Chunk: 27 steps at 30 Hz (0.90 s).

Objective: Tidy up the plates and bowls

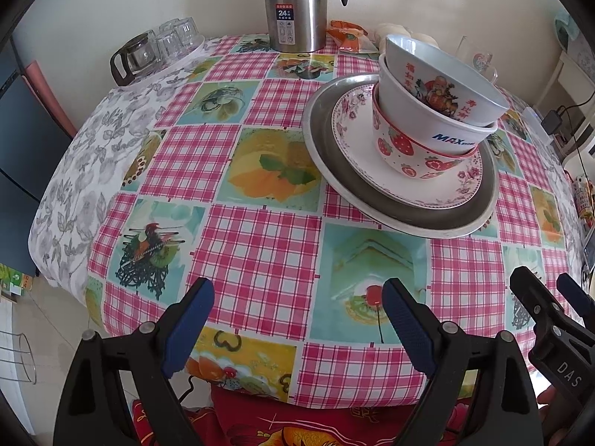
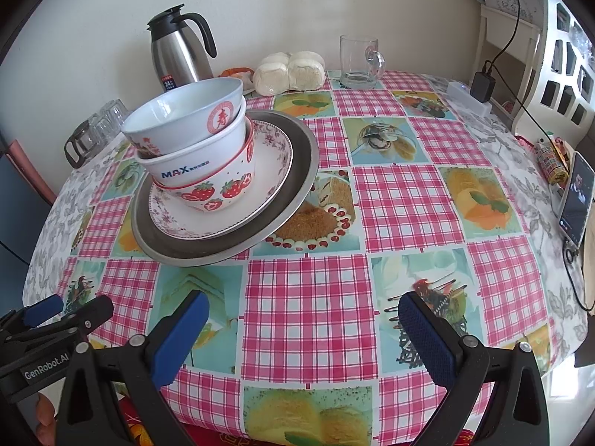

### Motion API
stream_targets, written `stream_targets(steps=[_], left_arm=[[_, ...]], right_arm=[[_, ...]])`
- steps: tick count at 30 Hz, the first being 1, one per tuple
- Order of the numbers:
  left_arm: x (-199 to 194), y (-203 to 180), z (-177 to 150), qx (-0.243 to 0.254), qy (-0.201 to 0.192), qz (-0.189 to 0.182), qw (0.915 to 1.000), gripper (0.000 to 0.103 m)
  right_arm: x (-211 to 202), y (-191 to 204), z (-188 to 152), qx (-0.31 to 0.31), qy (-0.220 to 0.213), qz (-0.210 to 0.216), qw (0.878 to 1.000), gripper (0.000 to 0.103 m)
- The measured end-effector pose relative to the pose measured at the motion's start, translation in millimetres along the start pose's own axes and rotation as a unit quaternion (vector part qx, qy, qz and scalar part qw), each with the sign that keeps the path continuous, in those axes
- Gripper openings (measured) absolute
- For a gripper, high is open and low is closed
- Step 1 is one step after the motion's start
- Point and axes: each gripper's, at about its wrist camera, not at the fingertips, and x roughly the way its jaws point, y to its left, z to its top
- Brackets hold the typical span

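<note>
One stack of dishes stands on the checked tablecloth. A wide metal plate (image 1: 319, 137) (image 2: 297, 163) is at the bottom, with a floral white plate (image 1: 461, 182) (image 2: 260, 193) on it. Three nested bowls sit on that: a strawberry bowl (image 1: 405, 152) (image 2: 223, 189), a white "MAX" bowl (image 1: 420, 119) (image 2: 208, 156) and a pale blue bowl with red print (image 1: 442, 78) (image 2: 186, 115) on top, tilted. My left gripper (image 1: 297, 319) (image 2: 67, 306) is open above the near table edge. My right gripper (image 2: 305, 330) (image 1: 546, 286) is open beside it. Both are empty and well short of the stack.
A steel thermos jug (image 1: 297, 3) (image 2: 174, 52) stands at the back by the wall. Upturned glasses and a glass pot (image 1: 148, 52) sit at the back left. A glass mug (image 2: 359, 61), buns (image 2: 290, 70), a charger (image 2: 483, 85) and a phone (image 2: 574, 204) are to the right.
</note>
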Motion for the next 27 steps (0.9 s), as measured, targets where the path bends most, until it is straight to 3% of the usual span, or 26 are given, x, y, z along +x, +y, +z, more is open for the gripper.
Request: stream_targets(steps=[27], left_arm=[[6, 2, -1, -0.003, 0.014, -0.008, 0.9999, 0.092]], right_arm=[[11, -5, 0, 0.009, 0.018, -0.012, 1.0, 0.103]])
